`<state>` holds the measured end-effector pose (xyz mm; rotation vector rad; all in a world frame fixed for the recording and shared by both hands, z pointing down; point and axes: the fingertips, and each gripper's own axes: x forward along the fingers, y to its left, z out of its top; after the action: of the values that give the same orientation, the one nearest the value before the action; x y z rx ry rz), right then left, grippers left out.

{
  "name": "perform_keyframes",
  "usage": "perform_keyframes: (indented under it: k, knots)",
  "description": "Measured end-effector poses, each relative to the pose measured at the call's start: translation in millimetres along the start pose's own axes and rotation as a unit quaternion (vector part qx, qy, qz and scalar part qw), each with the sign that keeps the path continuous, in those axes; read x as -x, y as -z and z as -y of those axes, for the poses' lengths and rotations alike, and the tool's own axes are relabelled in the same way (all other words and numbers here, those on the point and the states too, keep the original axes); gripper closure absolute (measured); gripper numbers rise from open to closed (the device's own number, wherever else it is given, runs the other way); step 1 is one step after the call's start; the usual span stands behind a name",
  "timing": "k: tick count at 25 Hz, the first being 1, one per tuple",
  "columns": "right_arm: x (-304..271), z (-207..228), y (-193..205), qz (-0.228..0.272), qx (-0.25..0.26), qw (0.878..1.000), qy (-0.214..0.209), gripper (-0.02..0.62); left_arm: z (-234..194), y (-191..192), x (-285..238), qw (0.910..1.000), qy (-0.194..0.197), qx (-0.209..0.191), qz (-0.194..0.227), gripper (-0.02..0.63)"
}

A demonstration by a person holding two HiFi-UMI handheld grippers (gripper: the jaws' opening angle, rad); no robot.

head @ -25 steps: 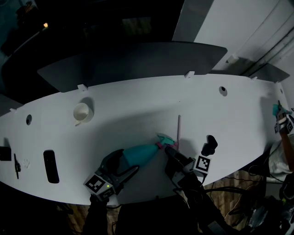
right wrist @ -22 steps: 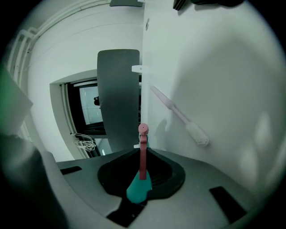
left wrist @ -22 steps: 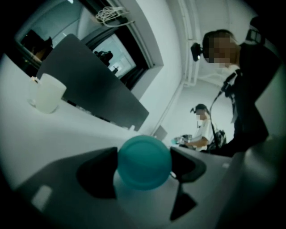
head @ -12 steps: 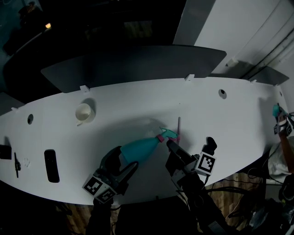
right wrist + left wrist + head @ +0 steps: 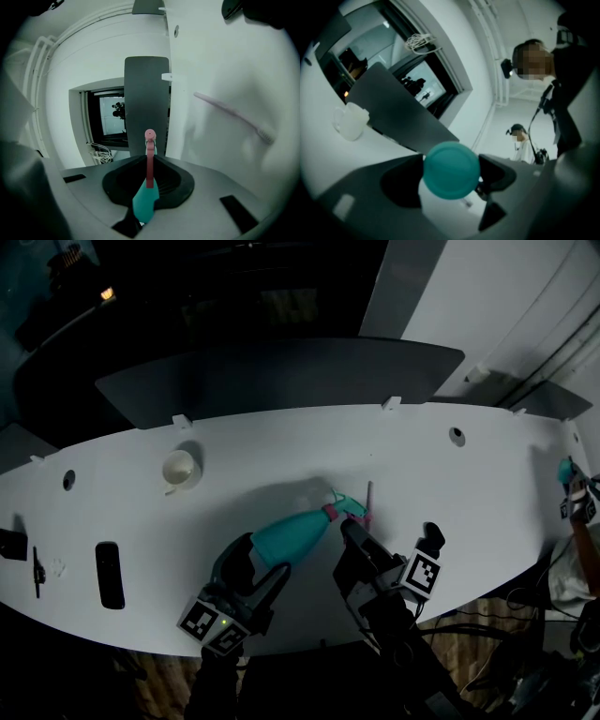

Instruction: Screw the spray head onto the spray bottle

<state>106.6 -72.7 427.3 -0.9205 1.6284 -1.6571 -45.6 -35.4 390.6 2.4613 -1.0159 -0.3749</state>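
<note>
nearby, white cup (image 5: 180, 468), black remote (image 5: 110, 575), pink stick (image 5: 369, 495) near spray head (image 5: 343, 509)

The teal plastic spray bottle (image 5: 286, 537) looks smooth, with a soft satin sheen and no texture on its round base. The teal-and-pink plastic spray head (image 5: 149, 164) is equally smooth, and its pink trigger is duller. The tongs of the left gripper (image 5: 451, 171) and the right gripper (image 5: 149, 180) are dark grey, matt moulded plastic. The white tabletop (image 5: 281, 451) is smooth and matt. The milky white cup (image 5: 349, 121) looks like faintly translucent plastic.
</note>
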Motion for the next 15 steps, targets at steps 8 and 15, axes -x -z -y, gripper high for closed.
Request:
perform_keyframes:
  k: [8,15]
  knots:
    - [0.8,-8.0,-3.4,-0.013,-0.022,1.0,-0.013,0.549,23.5,2.6,-9.5,0.975,0.009,-0.206,-0.083,0.233]
    - [5.7,6.8,8.1,-0.064,-0.047,0.997,0.007,0.549,30.9,8.4,-2.4,0.8657,0.055,-0.462,-0.184,0.233]
